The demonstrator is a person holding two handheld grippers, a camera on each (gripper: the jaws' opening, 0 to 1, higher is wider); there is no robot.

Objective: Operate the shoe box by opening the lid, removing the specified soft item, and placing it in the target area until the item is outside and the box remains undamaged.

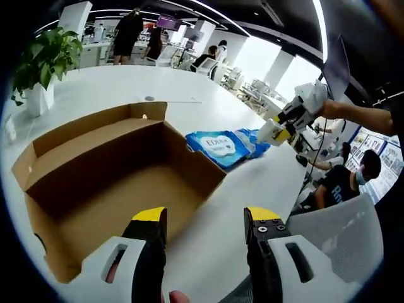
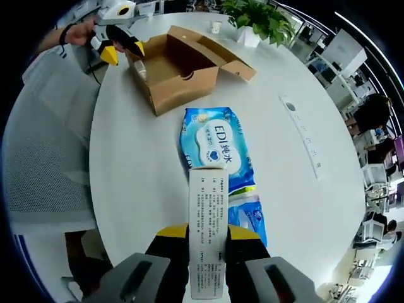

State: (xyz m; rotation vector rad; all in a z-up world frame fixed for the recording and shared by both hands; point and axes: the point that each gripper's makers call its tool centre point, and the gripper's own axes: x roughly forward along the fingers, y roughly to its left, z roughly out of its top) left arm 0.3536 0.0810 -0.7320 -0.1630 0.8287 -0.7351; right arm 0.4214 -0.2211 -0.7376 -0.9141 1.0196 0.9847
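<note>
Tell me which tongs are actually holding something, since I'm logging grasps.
The right tongs: shut on the label flap of the blue wet-wipes pack on the white table. The left tongs, by the open cardboard box, stand open, empty.

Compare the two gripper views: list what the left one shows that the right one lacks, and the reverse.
Left gripper view alone: the left gripper's open jaws and the box's bare floor. Right gripper view alone: the white label strip clamped in the right gripper, and the printed face of the wipes pack. Both: the open shoe box, the pack, the white table, a potted plant.
</note>
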